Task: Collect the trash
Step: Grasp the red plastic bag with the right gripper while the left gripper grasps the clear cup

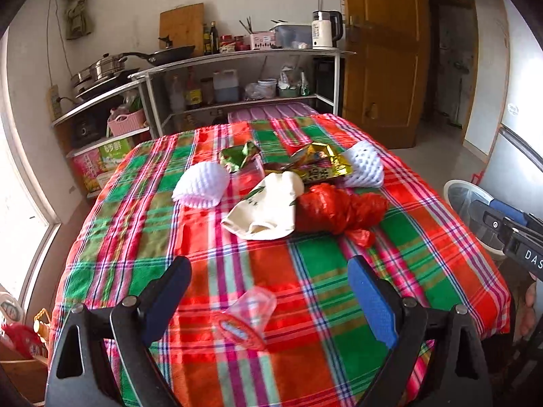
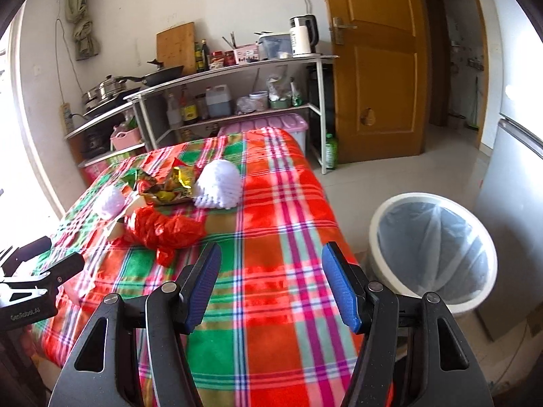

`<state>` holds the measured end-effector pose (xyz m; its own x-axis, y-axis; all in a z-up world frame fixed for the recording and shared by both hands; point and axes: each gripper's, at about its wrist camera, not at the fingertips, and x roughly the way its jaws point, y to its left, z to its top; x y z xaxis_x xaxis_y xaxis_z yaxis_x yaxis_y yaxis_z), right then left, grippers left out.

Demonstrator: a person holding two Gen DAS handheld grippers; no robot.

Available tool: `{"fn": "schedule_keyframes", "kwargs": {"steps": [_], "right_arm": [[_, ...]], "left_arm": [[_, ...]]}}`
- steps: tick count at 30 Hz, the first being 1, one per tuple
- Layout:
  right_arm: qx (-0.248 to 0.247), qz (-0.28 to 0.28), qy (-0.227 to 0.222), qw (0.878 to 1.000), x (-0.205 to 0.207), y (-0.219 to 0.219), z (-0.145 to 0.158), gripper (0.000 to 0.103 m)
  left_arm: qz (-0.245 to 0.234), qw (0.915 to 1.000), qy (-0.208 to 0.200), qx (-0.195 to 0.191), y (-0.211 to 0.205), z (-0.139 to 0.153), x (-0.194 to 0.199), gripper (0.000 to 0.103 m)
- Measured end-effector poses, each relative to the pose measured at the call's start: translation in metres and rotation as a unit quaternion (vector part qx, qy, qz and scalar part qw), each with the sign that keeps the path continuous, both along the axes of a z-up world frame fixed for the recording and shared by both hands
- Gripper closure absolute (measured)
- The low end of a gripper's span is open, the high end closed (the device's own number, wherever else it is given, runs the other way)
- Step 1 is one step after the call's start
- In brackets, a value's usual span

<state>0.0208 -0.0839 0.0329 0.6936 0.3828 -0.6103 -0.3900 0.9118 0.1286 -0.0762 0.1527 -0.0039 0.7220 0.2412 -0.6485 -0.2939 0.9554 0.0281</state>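
Both grippers, left gripper and right gripper, hold their jaws spread and empty. The clear plastic cup lies low-centre on the worktop (other litter mid-frame); pinch its rim gently, then carry to the bin.

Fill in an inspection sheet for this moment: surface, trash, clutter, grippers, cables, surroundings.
Surface: plaid tablecloth covers the table.
Job's things: red plastic bag, cream wrapper, two white foam nets, gold snack packet, green wrapper, clear cup; lined bin beside the table.
Clutter: nothing seen.
Grippers: left gripper and right gripper open, empty.
Cables: wall cord.
Surroundings: kitchen shelves, wooden door.
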Motion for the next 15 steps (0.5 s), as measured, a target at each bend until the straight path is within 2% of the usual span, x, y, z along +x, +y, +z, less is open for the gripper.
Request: {"fn": "schedule_keyframes", "kwargs": {"steps": [5,11,15], "right_arm": [[0.012,0.072,0.021,0.997,0.007,0.039,-0.006,0.041],[0.032,0.168,0.043,0.984,0.02,0.086,-0.014,0.041],[0.011,0.212,0.026,0.977,0.027,0.112,-0.016,0.041]], "left_arm": [[0.008,0.9995,0.006,-0.031,0.027,-0.01,-0.015,0.009],[-0.01,0.9969,0.037,-0.069,0.043,-0.028,-0.012,0.009],[-0.002,0.9951,0.05,-0.085,0.052,-0.039,-0.006,0.009]]}}
